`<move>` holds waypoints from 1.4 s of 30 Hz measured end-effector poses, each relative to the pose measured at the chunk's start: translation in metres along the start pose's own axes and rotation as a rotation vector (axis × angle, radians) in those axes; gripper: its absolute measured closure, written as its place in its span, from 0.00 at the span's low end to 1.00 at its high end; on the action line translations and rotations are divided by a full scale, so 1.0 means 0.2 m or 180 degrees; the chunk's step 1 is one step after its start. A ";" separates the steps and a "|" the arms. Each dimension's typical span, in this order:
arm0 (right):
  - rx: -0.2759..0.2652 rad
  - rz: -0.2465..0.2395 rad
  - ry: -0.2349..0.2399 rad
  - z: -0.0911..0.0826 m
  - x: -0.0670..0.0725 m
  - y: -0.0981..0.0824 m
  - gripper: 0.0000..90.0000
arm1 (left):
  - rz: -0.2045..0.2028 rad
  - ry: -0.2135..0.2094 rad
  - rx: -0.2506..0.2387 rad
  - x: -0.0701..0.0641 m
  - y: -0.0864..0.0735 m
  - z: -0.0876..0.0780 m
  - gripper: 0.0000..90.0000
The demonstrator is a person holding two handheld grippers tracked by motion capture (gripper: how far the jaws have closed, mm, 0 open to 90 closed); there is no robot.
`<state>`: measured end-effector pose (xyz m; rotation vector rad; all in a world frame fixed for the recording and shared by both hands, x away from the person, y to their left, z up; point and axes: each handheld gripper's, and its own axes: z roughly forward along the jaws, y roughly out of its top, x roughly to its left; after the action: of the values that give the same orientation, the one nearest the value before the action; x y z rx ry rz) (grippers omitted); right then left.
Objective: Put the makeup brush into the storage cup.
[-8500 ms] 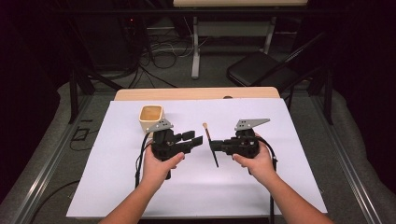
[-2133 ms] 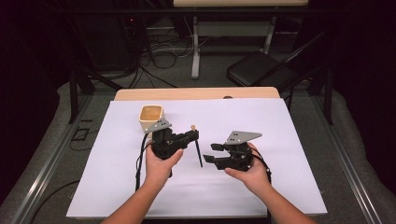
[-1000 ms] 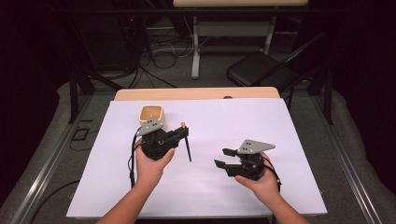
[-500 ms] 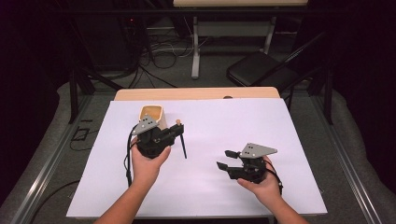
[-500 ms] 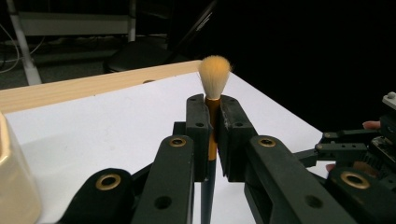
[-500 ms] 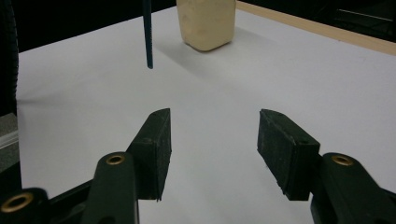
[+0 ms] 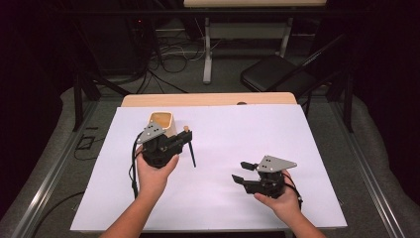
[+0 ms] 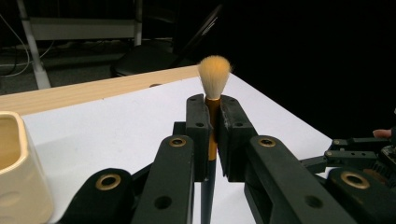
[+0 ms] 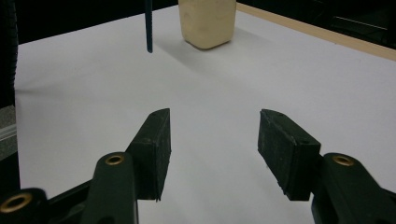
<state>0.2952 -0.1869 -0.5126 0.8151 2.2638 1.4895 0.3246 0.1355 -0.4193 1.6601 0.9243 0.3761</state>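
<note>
Far left on the white table cover (image 7: 223,198): a cream cup (image 7: 162,124), square-mouthed, upright, apparently empty (interior only partly visible in the left gripper view, at (image 8: 18,163)).

Just right of it and touching or nearly so in the high view: the left gripper (image 7: 184,139), clamped tight on a brush (image 7: 190,151). Gripped at the gold ferrule, just under the pale bristles (image 8: 214,70), which stand upward above the black pads (image 8: 198,130). Dark handle hanging down below the jaws, tip clear of the table and close beside the cup (seen at (image 9: 148,28) in the right gripper view, with the cup behind it at (image 9: 207,21)).

Step in hand, by judgement: carrying the brush to the cup, one-handed, ready for dropping in handle first.

Next move, likely: lifting a little, shifting leftward until the handle tip sits over the cup's mouth, then lowering and letting go. Calls for keeping the brush near vertical, so as to clear the rim rather than knock it. Cup looks light and could tip or slide if struck from the side.

Further right, well apart from brush and cup: the right gripper (image 7: 242,172), low over the cover, jaws standing moderately apart with nothing between them (bare cover visible through the gap). Idle by the look of it; available for steadying the cup if needed.
</note>
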 end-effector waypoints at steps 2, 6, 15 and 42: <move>-0.0001 0.0008 -0.0012 0.00 0.00 0.00 0.49 | 0.0005 0.0008 -0.0014 0.00 0.00 -0.01 0.93; -0.0048 0.0020 -0.0040 -0.01 0.00 -0.01 0.49 | 0.0003 0.0027 -0.0039 0.00 0.01 -0.02 0.93; -0.0039 0.0043 -0.0087 -0.01 -0.01 -0.03 0.49 | 0.0026 0.0081 -0.0069 0.01 0.04 -0.04 0.93; -0.0033 0.0087 -0.0102 0.00 -0.02 -0.04 0.49 | 0.0120 0.0351 -0.0220 0.07 0.13 -0.07 0.93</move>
<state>0.2953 -0.1919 -0.5201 0.8642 2.2284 1.4882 0.3336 0.1536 -0.3935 1.6080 0.9519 0.5239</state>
